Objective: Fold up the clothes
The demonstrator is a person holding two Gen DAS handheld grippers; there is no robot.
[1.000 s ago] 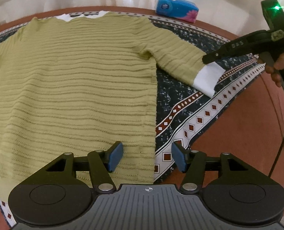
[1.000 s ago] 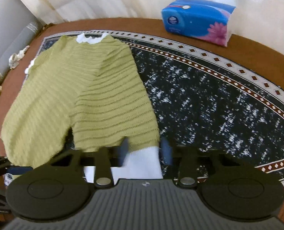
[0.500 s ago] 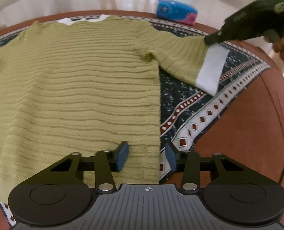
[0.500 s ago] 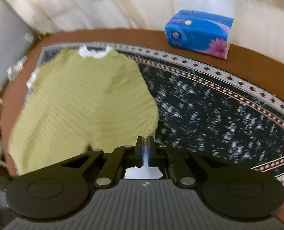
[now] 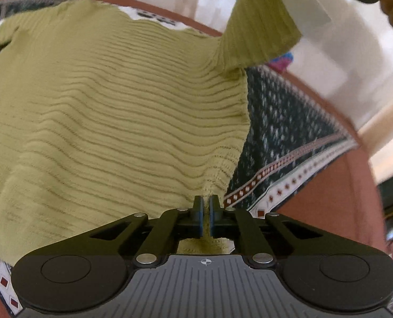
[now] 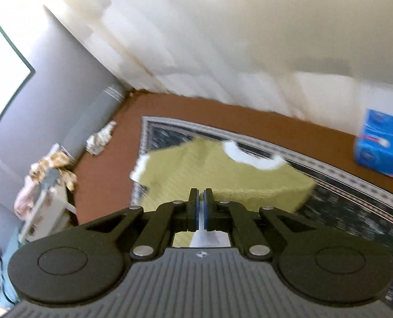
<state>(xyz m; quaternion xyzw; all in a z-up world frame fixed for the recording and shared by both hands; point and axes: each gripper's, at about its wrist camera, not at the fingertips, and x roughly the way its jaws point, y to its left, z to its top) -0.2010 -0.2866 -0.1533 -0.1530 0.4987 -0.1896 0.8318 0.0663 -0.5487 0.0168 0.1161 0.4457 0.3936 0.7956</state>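
Two grippers clamped on one green sweater, hem and sleeve cuff.

Both pairs of jaws are pressed together on fabric. The left gripper [image 5: 205, 213] pinches the lower right corner of the green sweater [image 5: 111, 122] at its hem, and the knit puckers into ridges that run toward the pads. The right gripper [image 6: 200, 212] holds the white cuff [image 6: 207, 235] of the sleeve [image 5: 254, 34], which rises off the patterned cloth [image 5: 276, 132] toward the top of the left wrist view. The sweater's body lies flat on that cloth, on a brown table [image 6: 186, 108]. A blue tissue pack [image 6: 382, 148] stands near the table's far edge, well apart from the sweater.
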